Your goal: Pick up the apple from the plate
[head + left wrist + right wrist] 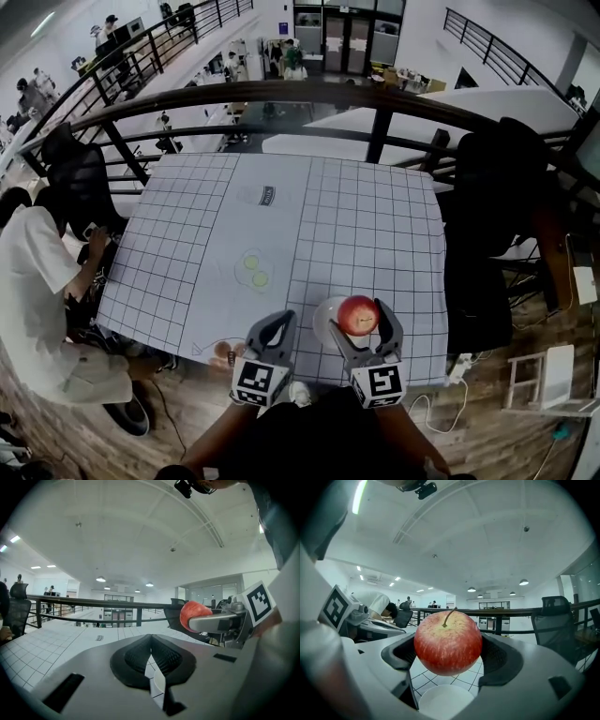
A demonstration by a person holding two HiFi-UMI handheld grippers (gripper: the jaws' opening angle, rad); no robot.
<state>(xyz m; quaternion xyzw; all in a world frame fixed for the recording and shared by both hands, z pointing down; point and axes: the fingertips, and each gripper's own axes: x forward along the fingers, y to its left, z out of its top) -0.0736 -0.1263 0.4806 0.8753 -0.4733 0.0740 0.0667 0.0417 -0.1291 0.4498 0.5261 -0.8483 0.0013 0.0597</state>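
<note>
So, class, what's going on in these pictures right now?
A person holds a gripper in each hand over a gridded table. The right gripper is shut on the apple and holds it clear above the white plate. The left gripper is shut and empty beside it.

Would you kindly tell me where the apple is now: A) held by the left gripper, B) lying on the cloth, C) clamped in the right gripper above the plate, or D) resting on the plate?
C: the apple sits clamped in the right gripper, clear above the plate, in that gripper's view.
</note>
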